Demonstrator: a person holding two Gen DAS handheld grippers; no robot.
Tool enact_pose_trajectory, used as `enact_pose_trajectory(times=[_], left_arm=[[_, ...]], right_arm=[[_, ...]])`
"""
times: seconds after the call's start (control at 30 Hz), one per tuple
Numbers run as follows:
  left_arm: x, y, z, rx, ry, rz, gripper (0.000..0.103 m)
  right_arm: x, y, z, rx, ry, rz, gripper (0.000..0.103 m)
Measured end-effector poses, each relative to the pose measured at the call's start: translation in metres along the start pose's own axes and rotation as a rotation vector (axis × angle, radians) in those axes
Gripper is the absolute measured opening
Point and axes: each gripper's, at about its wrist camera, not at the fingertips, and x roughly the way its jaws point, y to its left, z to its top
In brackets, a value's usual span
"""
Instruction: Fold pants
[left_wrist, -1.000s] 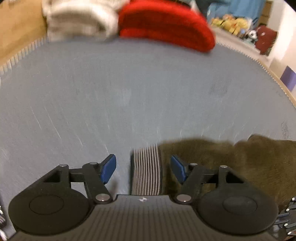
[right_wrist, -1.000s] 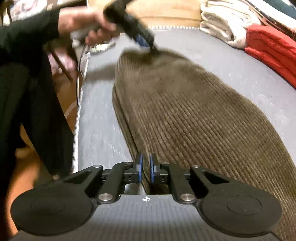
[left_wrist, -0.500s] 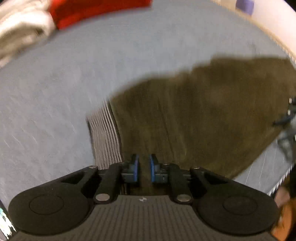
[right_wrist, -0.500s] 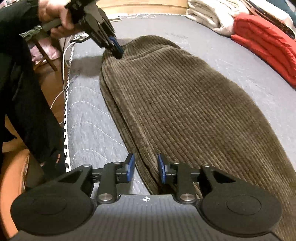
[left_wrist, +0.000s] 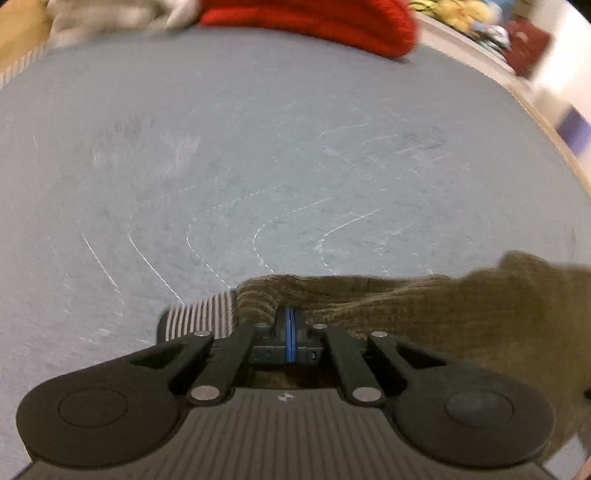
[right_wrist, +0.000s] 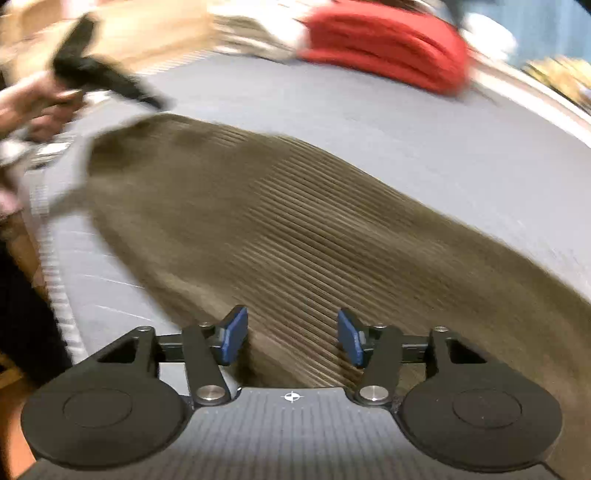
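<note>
A: On the far left of the right wrist view, the person's bare hand holds the black left gripper. It is motion-blurred, tip at the far end of the brown corduroy pants. Fingers' gap unreadable from this view.

B: Noted. Left wrist view settles it: left gripper has its blue-padded fingers pressed together, corduroy bunched around the tips. Pinched on the pants near the grey-and-white striped ribbed waistband, which shows just left of the fingers.

A: Surface?

B: Grey-blue quilted mattress with curved white stitch lines. The pants lie along its near edge in that view and run off to the right.

A: Right wrist view, centre: pants stretched lengthwise over the same mattress, ribs running away from the camera, fabric lifted at the far end by the left gripper.

B: Right gripper?

A: Right gripper has its blue pads spread wide, one finger near the pants' left edge, the other over the cloth. Nothing is between them but the corduroy below; contact cannot be judged through the blur.

B: Background, right side?

A: Folded red knit garment at the far edge of the mattress, a pale folded cloth pile just left of it. Both are well apart from the pants.
</note>
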Motion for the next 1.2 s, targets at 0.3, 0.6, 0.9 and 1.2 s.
enact_pose_trajectory(times=[0.3, 0.6, 0.9, 1.2], left_arm=[[-0.055, -0.130, 0.030, 0.177, -0.253, 0.019, 0.047], [-0.043, -0.228, -0.006, 0.404, -0.275, -0.105, 0.058], [-0.033, -0.233, -0.029, 0.478, -0.268, -0.111, 0.061], [-0.050, -0.221, -0.028, 0.452, -0.296, -0.103, 0.061]], right_arm=[[-0.047, -0.118, -0.052, 0.555, -0.030, -0.351, 0.077], [-0.104, -0.218, -0.152, 1.201, -0.168, -0.769, 0.079], [-0.106, -0.259, -0.193, 1.377, -0.270, -0.728, 0.081], [-0.122, -0.238, -0.160, 1.231, -0.377, -0.823, 0.017]])
